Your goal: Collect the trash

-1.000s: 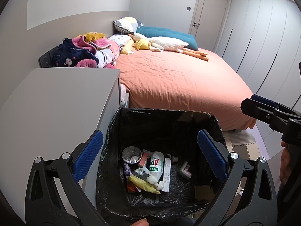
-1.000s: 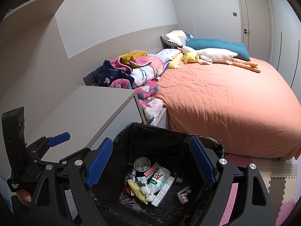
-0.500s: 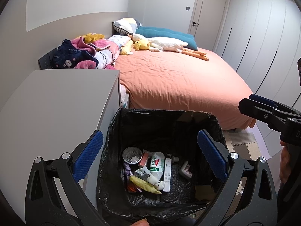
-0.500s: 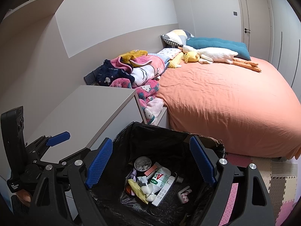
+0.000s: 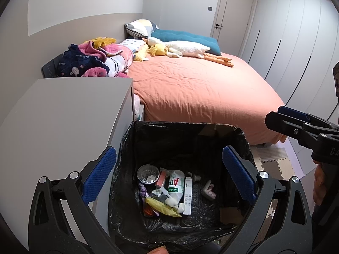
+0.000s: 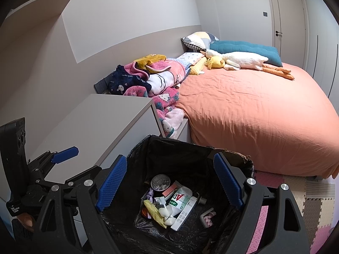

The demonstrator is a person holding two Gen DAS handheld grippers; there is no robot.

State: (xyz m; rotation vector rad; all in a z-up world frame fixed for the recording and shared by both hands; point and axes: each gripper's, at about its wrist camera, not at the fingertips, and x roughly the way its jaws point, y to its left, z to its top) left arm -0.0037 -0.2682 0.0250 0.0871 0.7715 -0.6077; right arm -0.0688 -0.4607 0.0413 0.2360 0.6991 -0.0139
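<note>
At my left, a bare grey worktop (image 5: 63,114). My left claw (image 5: 169,175) and right claw (image 6: 169,182) both hang spread and empty over the black-lined square bin (image 5: 148,139) with bottle, cup and wrappers at its bottom (image 5: 169,190). Right of it, the orange-sheeted bed (image 6: 254,110).

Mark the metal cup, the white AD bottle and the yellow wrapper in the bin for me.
metal cup (image 5: 148,174), left wrist view, on its crumb-strewn bottom.
white AD bottle (image 5: 175,186), left wrist view, on its printed label.
yellow wrapper (image 6: 153,212), right wrist view, on the middle of its flat side.
</note>
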